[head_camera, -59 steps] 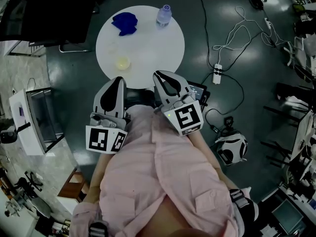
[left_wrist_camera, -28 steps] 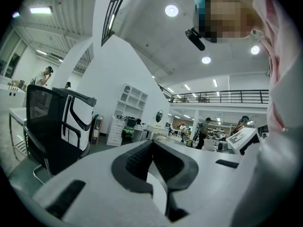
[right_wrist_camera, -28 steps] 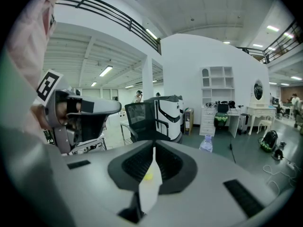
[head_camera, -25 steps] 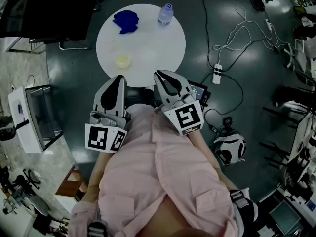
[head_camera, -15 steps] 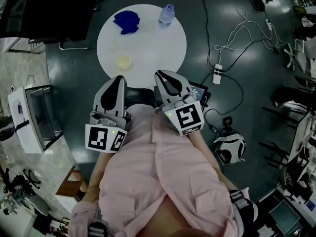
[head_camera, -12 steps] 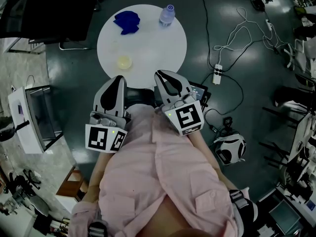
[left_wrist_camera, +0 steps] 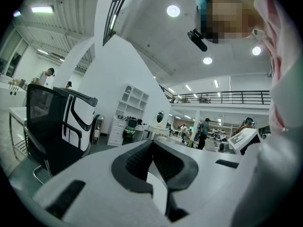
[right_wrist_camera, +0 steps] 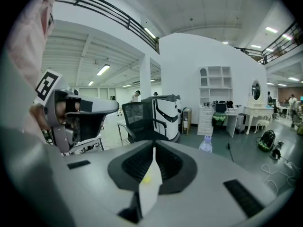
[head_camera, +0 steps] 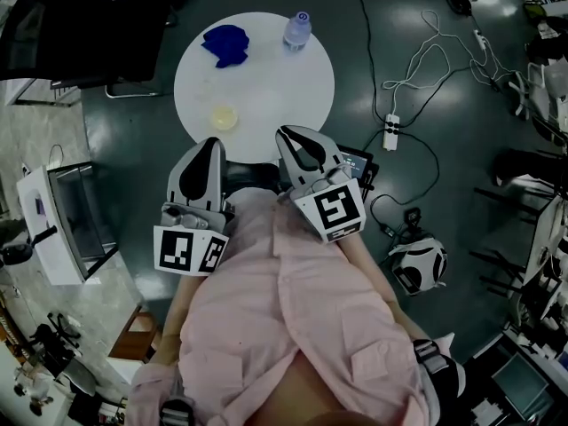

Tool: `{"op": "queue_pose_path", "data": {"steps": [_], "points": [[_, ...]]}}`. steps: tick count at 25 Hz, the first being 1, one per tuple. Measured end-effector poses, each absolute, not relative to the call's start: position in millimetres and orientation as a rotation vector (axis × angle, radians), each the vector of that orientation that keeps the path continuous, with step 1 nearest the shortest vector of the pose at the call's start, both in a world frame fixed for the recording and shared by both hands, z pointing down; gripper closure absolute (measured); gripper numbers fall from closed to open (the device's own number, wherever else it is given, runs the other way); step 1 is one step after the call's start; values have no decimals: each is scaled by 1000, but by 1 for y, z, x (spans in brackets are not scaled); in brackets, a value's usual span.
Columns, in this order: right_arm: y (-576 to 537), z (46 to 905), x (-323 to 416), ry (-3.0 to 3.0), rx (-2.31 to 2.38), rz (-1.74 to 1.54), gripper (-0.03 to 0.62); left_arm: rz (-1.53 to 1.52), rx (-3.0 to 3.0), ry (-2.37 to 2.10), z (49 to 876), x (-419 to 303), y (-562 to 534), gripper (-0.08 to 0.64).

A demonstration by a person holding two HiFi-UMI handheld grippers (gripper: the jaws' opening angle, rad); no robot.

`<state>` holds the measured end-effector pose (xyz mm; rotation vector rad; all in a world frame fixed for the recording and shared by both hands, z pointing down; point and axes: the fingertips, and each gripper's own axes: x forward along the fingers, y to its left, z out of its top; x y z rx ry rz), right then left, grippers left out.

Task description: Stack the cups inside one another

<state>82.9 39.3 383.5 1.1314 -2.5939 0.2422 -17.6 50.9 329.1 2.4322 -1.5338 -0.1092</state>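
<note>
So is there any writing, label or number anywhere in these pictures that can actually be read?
None can be read.
Marker cube on the left gripper: black-and-white squares, no letters.
Marker cube on the right gripper: likewise a pattern only.
Bottle: label too small to read.
</note>
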Motion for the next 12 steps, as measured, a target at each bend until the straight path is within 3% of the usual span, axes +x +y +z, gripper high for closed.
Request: {"op": "queue_pose_path", "data": {"steps": [12], "points": [[40, 385, 77, -2587, 1131, 256, 555, -98, 2426, -1537, 330, -24, 52, 541]]}}
